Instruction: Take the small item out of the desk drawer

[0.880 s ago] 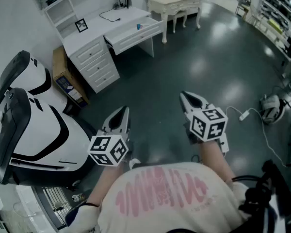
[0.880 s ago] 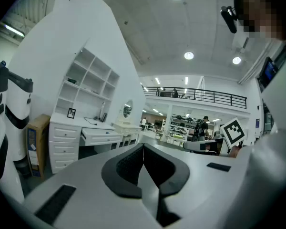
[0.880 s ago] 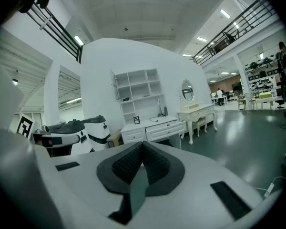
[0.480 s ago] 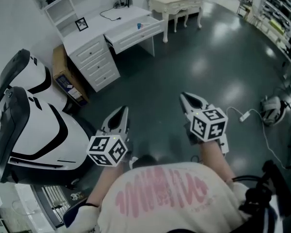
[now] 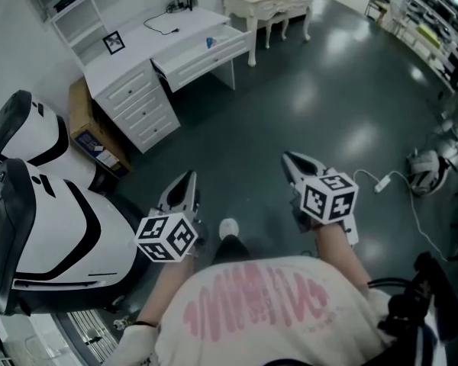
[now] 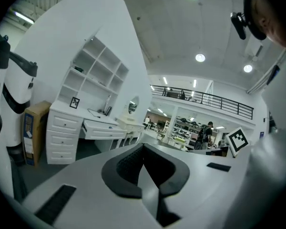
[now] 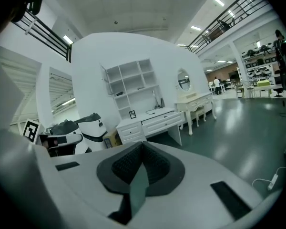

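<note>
A white desk (image 5: 130,63) stands far ahead at the upper left, with its wide drawer (image 5: 202,52) pulled open. A small blue item (image 5: 211,42) lies in that drawer. Both grippers hang over the dark floor, far from the desk. My left gripper (image 5: 189,178) is shut and empty, its pads meeting at the tip (image 6: 143,146). My right gripper (image 5: 288,159) is shut too, with nothing between its pads (image 7: 142,144). The desk (image 6: 66,125) shows small in the left gripper view, and the desk (image 7: 150,122) also appears in the right gripper view.
A big white-and-black machine (image 5: 38,204) fills the left side. A cardboard box (image 5: 88,132) stands by the desk's drawer stack. Behind are a shelf unit (image 5: 65,10) and a cream dressing table (image 5: 269,2). A white cable with a plug (image 5: 382,180) lies on the floor at right.
The desk has slid toward the upper left of the head view. A white shoe has come into sight between the grippers. Both grippers stay shut and keep their places.
</note>
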A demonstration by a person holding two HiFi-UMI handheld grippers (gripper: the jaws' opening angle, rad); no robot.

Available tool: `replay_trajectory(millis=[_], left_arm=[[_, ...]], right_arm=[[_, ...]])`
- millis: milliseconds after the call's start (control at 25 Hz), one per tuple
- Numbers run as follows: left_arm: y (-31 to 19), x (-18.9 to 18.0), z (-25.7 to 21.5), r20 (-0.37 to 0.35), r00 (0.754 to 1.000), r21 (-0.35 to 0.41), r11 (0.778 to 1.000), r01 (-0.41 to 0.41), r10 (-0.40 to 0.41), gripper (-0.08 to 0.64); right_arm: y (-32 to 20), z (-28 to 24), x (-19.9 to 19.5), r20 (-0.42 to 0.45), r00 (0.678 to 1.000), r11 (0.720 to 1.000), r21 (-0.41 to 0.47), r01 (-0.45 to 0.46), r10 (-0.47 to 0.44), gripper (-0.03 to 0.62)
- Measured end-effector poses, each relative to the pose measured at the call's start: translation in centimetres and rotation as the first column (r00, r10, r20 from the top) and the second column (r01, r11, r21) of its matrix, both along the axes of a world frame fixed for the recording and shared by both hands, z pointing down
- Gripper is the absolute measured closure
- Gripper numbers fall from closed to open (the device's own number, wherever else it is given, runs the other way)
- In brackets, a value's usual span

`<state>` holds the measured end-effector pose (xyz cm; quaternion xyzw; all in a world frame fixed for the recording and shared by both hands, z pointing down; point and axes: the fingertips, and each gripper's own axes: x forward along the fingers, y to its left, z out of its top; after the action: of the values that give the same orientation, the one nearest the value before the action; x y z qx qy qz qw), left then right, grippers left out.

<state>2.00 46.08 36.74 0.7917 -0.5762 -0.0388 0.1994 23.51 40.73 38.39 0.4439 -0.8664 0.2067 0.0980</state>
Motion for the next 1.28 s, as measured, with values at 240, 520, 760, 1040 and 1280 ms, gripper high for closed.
replay_trajectory(millis=[240, 520, 760, 1040, 1280], left_arm=[[-8.1, -1.5, -2.5, -0.054, 0.996, 0.031, 0.997, -0.066, 0.067, 0.531], [-17.3, -5.7, -4.4, -0.057, 0.993, 0.059, 0.994, -0.097, 0.100, 0.529], [-22.9, -8.2, -5.0, -0.064, 0.991, 0.091, 0.989, -0.115, 0.121, 0.529], [-26.7, -10.5, -4.2, -0.075, 0.989, 0.066, 0.990, -0.124, 0.129, 0.530], [-28.6, -11.4, -1.7, -0.069, 0.988, 0.000, 0.990, -0.139, 0.138, 0.529]], right_arm=[[-7.3, -2.7, -2.3, 0.006, 1.000, 1.000, 0.022, -0.009, 0.009, 0.575], [-15.9, -5.1, -6.6, 0.016, 0.999, 0.997, 0.069, -0.034, 0.033, 0.575], [-21.0, -5.4, -10.0, -0.011, 1.000, 0.995, 0.097, -0.017, 0.019, 0.575], [-24.9, -4.4, -12.5, -0.010, 1.000, 0.997, 0.072, -0.016, 0.017, 0.575], [-27.7, -2.5, -12.6, -0.005, 0.999, 0.999, 0.010, -0.048, 0.048, 0.575]])
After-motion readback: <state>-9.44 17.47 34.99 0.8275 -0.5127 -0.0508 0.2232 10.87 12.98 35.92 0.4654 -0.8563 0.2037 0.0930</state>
